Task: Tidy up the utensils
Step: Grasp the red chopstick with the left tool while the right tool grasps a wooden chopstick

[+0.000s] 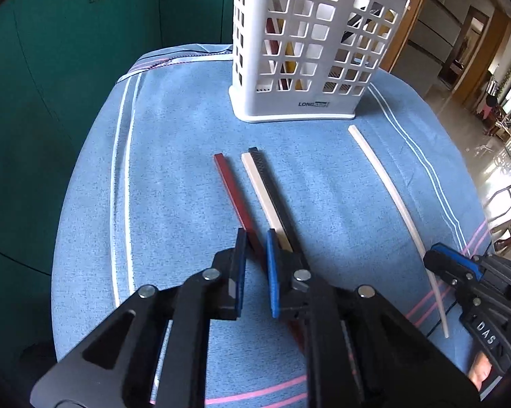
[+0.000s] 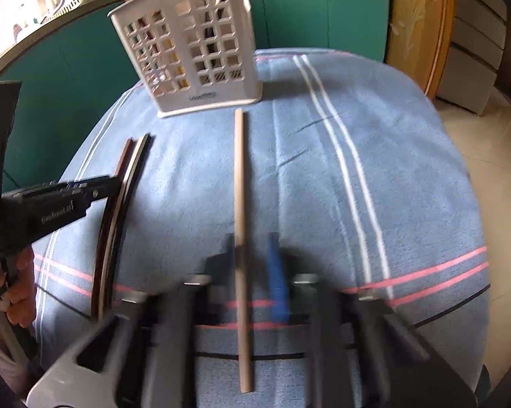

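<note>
A white lattice utensil basket (image 1: pixel 309 105) stands at the far side of the blue towel, with utensils inside. Three chopsticks lie side by side in front of it: dark red (image 1: pixel 230 187), cream (image 1: pixel 257 187) and black (image 1: pixel 272 183). My left gripper (image 1: pixel 255 234) straddles the dark red one low on its length, its pads closed against it. A longer cream chopstick (image 2: pixel 238 170) lies apart to the right. My right gripper (image 2: pixel 252 241) is blurred, with that stick running between its fingers beside the left one. In the left wrist view the right gripper (image 1: pixel 435 255) sits at that stick's near end.
The blue striped towel (image 1: pixel 173 170) covers a small table whose edges fall away on all sides. Green cabinets (image 1: pixel 68 68) stand behind and to the left. A person's hand (image 2: pixel 17 292) holds the left gripper (image 2: pixel 114 187). Tiled floor and wooden doors lie to the right.
</note>
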Action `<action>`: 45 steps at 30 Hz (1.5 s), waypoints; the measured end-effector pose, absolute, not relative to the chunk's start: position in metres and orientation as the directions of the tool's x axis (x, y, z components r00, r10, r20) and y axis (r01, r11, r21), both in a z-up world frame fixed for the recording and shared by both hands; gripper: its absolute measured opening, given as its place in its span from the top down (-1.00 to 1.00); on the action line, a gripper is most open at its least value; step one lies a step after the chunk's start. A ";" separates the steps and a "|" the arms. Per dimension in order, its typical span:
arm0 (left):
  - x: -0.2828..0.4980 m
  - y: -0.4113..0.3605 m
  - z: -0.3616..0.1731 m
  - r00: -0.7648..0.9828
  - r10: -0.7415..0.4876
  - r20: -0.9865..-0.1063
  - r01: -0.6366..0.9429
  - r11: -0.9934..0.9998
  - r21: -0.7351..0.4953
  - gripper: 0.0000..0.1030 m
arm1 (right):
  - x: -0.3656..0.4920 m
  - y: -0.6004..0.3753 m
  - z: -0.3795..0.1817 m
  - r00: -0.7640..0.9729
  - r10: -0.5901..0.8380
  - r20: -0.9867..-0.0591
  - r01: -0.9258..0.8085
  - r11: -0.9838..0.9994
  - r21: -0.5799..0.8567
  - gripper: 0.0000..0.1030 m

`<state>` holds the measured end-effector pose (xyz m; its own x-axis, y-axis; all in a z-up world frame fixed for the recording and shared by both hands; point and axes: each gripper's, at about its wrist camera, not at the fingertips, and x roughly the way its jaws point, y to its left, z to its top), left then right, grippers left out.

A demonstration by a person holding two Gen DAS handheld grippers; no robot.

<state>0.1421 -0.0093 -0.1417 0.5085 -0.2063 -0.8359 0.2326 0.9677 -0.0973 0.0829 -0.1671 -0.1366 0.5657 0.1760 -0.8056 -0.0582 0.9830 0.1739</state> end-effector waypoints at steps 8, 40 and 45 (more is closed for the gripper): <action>0.127 -0.004 -0.140 0.481 -0.207 -0.852 0.306 0.950 -0.058 0.85 | 0.064 -0.162 -0.133 0.503 0.237 -0.831 -0.106 0.971 0.213 0.99; 0.125 0.003 -0.141 0.526 -0.068 -0.848 0.230 0.971 0.064 0.21 | 0.074 -0.159 -0.134 0.445 0.166 -0.880 -0.095 0.986 0.137 0.88; 0.128 0.001 -0.141 0.527 -0.058 -0.848 0.231 0.970 0.077 0.19 | 0.080 -0.159 -0.128 0.469 0.134 -0.873 -0.081 0.991 0.108 0.63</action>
